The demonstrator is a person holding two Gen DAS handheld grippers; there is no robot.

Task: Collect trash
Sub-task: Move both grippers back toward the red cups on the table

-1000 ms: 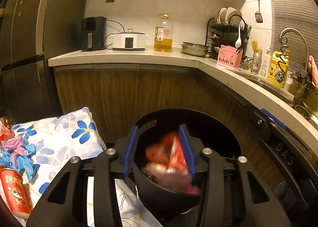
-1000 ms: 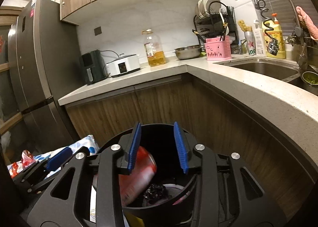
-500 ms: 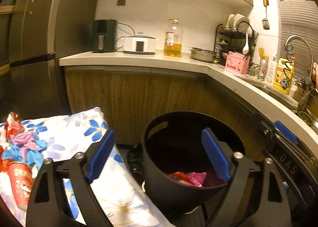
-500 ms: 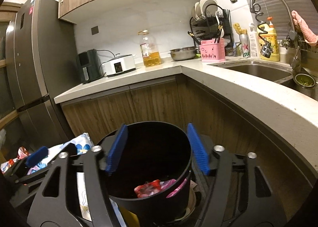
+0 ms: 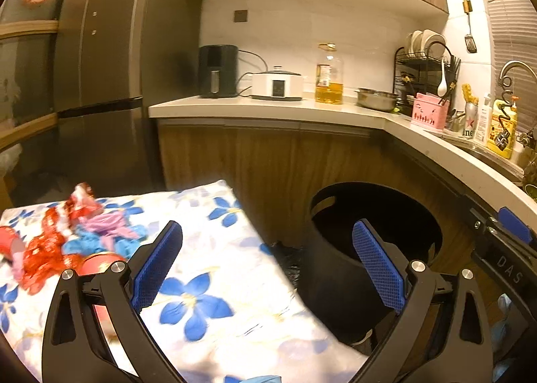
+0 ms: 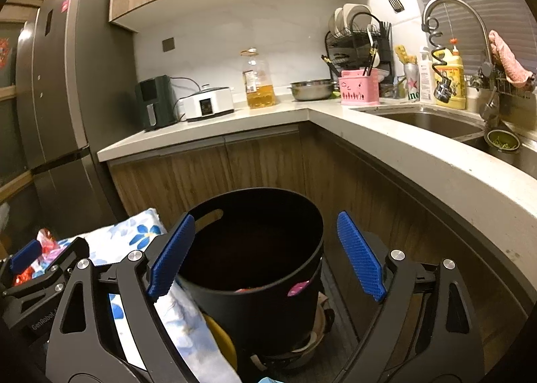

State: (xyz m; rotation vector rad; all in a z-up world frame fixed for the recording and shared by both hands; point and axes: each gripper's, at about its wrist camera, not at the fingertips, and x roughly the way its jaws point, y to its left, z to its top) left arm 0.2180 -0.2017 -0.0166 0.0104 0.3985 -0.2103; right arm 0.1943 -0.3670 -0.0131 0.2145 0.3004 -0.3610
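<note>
A black round trash bin (image 5: 339,269) stands on the floor by the wooden cabinets; it also shows in the right wrist view (image 6: 255,249) with red and pink scraps (image 6: 295,288) low inside. My left gripper (image 5: 268,262) is open and empty, over the edge of a flowered cloth (image 5: 214,285). Red, purple and blue wrappers (image 5: 67,235) and a red cup (image 5: 97,262) lie on the cloth at left. My right gripper (image 6: 265,255) is open and empty above the bin. The left gripper body (image 6: 37,269) shows at lower left of the right wrist view.
A curved countertop (image 6: 386,145) runs along the right with a sink (image 6: 426,121), faucet, pink caddy (image 6: 359,86) and dish rack. A fridge (image 5: 100,74) stands at left. An air fryer, a cooker and an oil bottle (image 5: 329,79) stand at the back.
Both grippers opened and let red and pink trash fall into the bin. The left gripper then swung left toward the flowered cloth. The right gripper rose a little.
</note>
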